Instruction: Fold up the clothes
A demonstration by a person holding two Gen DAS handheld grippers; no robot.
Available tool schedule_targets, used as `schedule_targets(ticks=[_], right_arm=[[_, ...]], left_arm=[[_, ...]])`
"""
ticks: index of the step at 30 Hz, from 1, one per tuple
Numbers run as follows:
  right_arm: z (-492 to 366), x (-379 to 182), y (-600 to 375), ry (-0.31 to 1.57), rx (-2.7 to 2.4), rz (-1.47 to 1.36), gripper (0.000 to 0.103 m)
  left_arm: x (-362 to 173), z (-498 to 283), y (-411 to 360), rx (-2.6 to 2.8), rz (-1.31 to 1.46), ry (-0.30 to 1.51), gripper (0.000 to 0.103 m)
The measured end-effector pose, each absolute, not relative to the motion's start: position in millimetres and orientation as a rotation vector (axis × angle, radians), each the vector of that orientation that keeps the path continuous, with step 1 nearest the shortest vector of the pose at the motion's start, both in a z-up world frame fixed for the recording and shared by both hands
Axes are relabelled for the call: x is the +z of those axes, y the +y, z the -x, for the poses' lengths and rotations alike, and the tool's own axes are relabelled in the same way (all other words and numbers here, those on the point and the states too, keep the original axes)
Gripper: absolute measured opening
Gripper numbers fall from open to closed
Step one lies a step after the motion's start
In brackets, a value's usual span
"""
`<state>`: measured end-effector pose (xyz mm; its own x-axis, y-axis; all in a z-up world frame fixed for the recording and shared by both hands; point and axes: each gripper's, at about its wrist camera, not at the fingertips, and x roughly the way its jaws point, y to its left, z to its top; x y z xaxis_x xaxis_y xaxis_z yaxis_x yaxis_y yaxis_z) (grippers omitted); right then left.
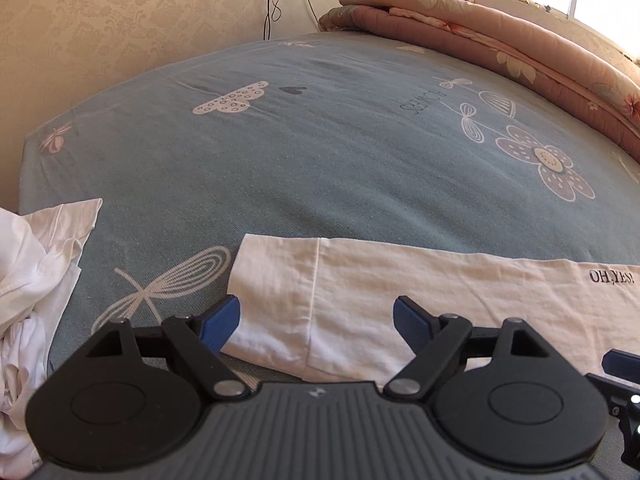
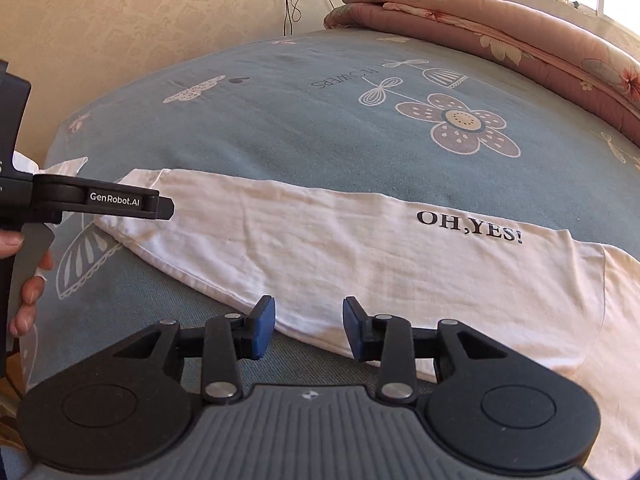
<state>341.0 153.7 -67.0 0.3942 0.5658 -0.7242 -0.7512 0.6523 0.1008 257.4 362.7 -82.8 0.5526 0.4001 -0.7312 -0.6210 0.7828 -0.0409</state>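
One bed (image 1: 320, 160) with a blue-grey flowered sheet carries one rolled pink quilt (image 1: 500, 40) along its far right edge and one white T-shirt (image 2: 360, 260), folded into a long band. The band lies flat along the near edge with its long axis running left to right, its "OH, YES!" print toward the right. One heap of white clothes (image 1: 36, 280) sits at the near left corner; the left gripper (image 1: 316, 324) hangs wide open over the shirt's left end and the right gripper (image 2: 309, 328), partly open, at its near hem, neither holding anything.
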Motion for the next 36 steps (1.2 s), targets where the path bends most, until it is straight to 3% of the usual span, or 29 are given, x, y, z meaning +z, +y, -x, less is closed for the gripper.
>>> schedule_targets(ticks=[6, 11, 14, 16, 18, 22, 29, 36], right_arm=[[-363.1, -74.2, 203.5, 0.823, 0.876, 0.238, 0.042], [-371.3, -95.6, 246.3, 0.729, 0.844, 0.313, 0.043], [-384.1, -84.0, 246.3, 0.798, 0.823, 0.226, 0.043], [-377.7, -70.0, 231.9, 0.792, 0.832, 0.23, 0.043], [-370.2, -55.8, 216.8, 0.779, 0.841, 0.244, 0.05], [-355.9, -18.8, 165.0, 0.775, 0.823, 0.246, 0.05], [-333.2, 32.7, 58.2, 0.717, 0.662, 0.24, 0.065], [-308.5, -9.6, -41.5, 0.789, 0.414, 0.241, 0.07]], left_arm=[[-77.0, -244.1, 380.9, 0.625, 0.393, 0.772, 0.085], [-73.6, -242.0, 384.7, 0.547, 0.483, 0.733, 0.085], [-71.6, -240.8, 384.6, 0.516, 0.507, 0.708, 0.085], [-73.6, -243.5, 384.2, 0.495, 0.531, 0.707, 0.085], [-77.2, -250.4, 379.9, 0.45, 0.553, 0.725, 0.085], [-81.3, -269.1, 354.8, 0.343, 0.513, 0.777, 0.085], [-87.4, -303.8, 289.1, 0.197, 0.388, 0.865, 0.085], [-80.1, -316.0, 237.2, 0.088, 0.311, 0.793, 0.085]])
